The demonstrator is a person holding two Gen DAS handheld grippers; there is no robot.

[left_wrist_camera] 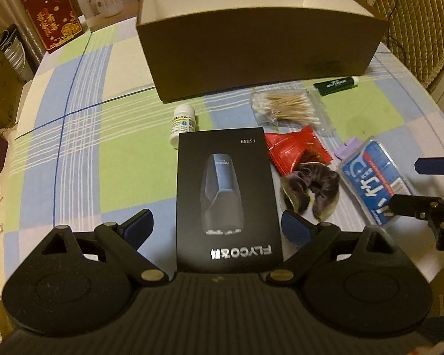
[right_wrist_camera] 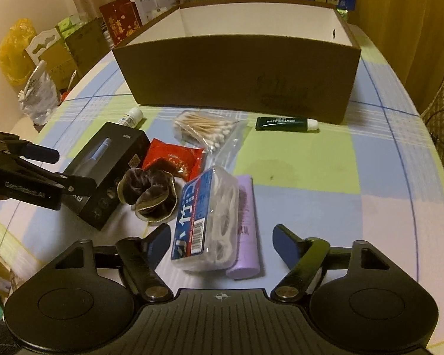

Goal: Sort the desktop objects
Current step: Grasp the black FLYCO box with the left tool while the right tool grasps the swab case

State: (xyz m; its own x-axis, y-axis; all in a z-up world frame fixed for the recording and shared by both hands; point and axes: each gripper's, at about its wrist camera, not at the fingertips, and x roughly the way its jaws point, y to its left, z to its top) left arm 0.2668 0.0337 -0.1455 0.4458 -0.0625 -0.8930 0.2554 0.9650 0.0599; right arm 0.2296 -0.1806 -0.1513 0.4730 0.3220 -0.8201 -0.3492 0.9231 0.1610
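Both grippers were open: left gripper (left_wrist_camera: 217,226) straddled the black box (left_wrist_camera: 225,198) at frame centre, right gripper (right_wrist_camera: 220,241) straddled floss pack (right_wrist_camera: 205,222) and purple tube (right_wrist_camera: 245,227) on the table (right_wrist_camera: 340,177); closing could pinch both, or nudge the scrunchie (right_wrist_camera: 148,192).

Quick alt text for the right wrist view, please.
The open right gripper straddles a floss-pick box and a purple tube, touching neither. Behind them stands a big cardboard box; the left gripper is at a black box.
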